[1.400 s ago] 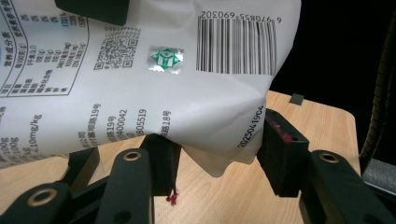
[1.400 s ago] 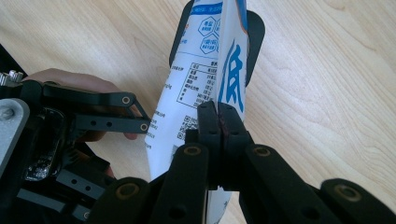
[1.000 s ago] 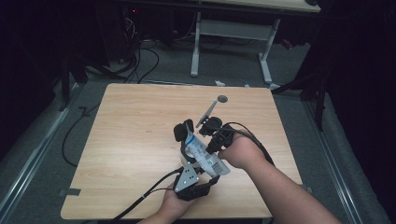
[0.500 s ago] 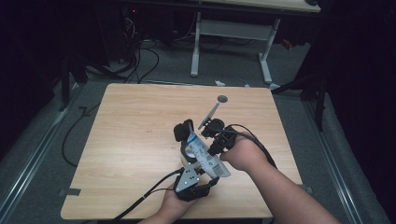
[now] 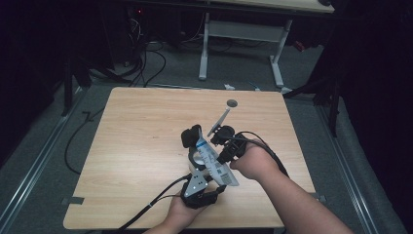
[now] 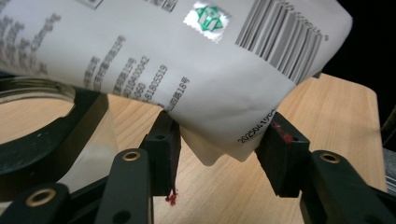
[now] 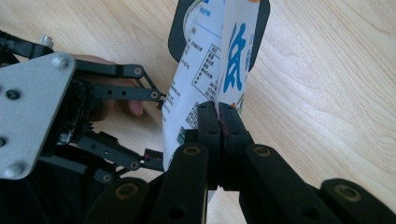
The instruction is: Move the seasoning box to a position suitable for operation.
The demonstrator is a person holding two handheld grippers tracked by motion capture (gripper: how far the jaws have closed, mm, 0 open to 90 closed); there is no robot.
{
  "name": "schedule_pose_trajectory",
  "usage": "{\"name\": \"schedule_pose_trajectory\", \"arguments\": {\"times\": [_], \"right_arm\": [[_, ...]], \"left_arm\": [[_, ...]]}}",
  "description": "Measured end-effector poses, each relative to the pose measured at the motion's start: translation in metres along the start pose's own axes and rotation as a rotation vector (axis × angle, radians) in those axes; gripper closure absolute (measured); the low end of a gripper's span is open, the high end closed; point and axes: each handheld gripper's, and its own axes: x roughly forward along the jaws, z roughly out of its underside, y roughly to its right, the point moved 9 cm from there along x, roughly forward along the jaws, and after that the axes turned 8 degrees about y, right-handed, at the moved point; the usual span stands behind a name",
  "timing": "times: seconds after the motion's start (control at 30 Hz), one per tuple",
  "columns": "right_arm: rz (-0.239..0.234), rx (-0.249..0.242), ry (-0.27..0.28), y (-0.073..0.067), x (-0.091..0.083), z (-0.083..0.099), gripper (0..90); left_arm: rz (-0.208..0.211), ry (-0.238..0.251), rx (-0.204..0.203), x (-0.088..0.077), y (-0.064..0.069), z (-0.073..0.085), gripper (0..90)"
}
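while the right gripper (image 7: 219, 108) is clamped tight on an edge of the white packet (image 7: 205, 70), the left gripper (image 6: 217, 140) stands wide, its jaws either side of the packet's lower corner and not closed on it, so i judge the handover or pouring step only partly done. the packet, printed with blue characters, small text and a barcode, is held tilted above a glass jar (image 5: 198, 157) near the front middle of the table (image 5: 131, 146), and whether anything has left it cannot be told.
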Motion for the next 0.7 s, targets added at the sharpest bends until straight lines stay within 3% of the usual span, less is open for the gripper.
{"name": "schedule_pose_trajectory", "arguments": {"times": [0.4, 0.7], "right_arm": [[0.001, 0.006, 0.003, 0.0014, 0.0010, 0.0005, 89.8], [0.000, 0.012, 0.012, 0.0023, -0.0007, -0.0009, 90.0]], "left_arm": [[0.025, -0.008, -0.012, -0.0019, 0.0005, 0.0008, 49.9], [0.062, 0.002, -0.023, -0.0046, 0.0041, 0.0007, 37.6]]}}
